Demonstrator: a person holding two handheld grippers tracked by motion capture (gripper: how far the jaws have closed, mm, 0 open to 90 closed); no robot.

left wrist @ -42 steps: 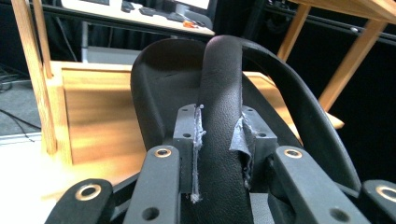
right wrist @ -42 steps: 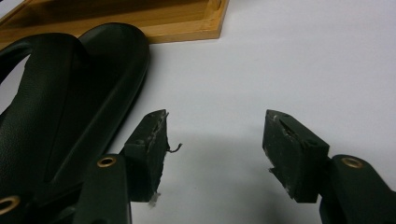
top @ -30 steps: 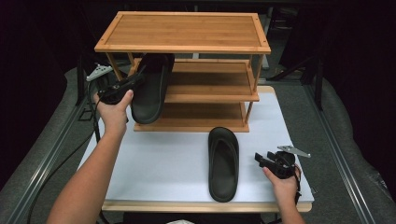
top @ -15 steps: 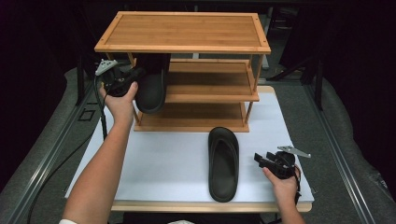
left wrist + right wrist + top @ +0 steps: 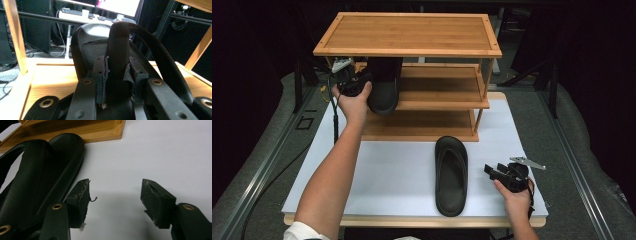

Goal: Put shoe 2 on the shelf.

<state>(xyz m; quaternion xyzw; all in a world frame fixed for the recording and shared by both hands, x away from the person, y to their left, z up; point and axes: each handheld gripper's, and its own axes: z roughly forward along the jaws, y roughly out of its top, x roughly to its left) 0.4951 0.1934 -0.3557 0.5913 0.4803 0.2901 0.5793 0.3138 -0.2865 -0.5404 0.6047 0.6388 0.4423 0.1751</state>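
Middle shelf [image 5: 437, 85]: your left is blocked by the held sandal [image 5: 384, 87]; right half open. Table [image 5: 392, 175]: second sandal [image 5: 451, 175] lies just beside your right gripper [image 5: 115, 202]; bare surface elsewhere.

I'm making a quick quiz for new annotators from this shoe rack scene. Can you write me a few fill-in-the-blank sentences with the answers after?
1. The left tongs are shut on the ____ of a black sandal.
2. That sandal is being held at the ____ shelf of the wooden rack.
3. The right tongs stand ____, gripping nothing.
4. The other sandal lies flat on the white ____.

Missing words: strap; middle; open; table
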